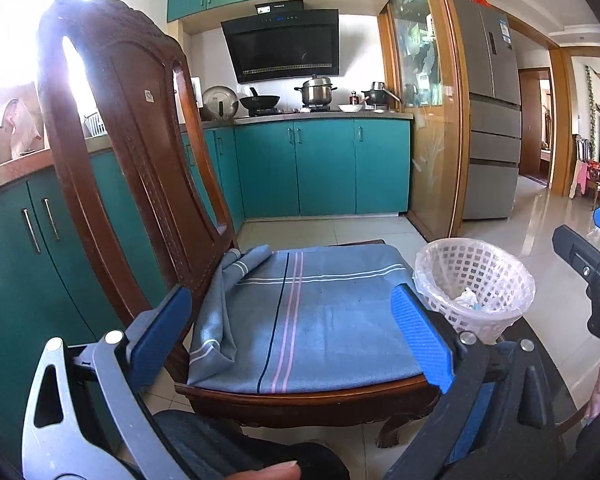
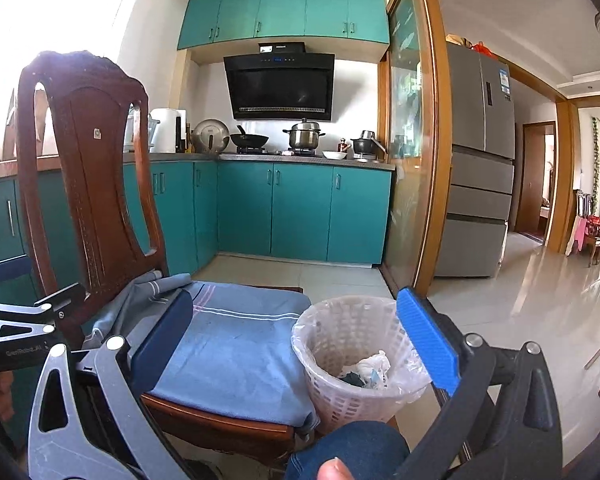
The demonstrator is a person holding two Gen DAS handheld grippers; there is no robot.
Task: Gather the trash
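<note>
A white lattice waste basket (image 1: pixel 476 284) (image 2: pixel 356 356) lined with a clear bag stands on the floor beside the chair's right side. Crumpled white and dark trash (image 2: pixel 366 372) lies at its bottom. My left gripper (image 1: pixel 296 332) is open over the blue striped cloth (image 1: pixel 320 312) on the chair seat, holding nothing. My right gripper (image 2: pixel 300 344) is open too, nothing held, its blue right finger (image 2: pixel 428 344) near the basket's rim. The right gripper's body (image 1: pixel 592 276) shows at the right edge of the left wrist view.
A dark wooden chair (image 1: pixel 112 132) (image 2: pixel 88 168) with a tall back stands in front. Teal cabinets (image 1: pixel 320 168) and a stove with pots line the far wall. A grey fridge (image 2: pixel 476 160) stands right, beside a tiled floor (image 2: pixel 540 304). A person's knee (image 2: pixel 348 452) is below.
</note>
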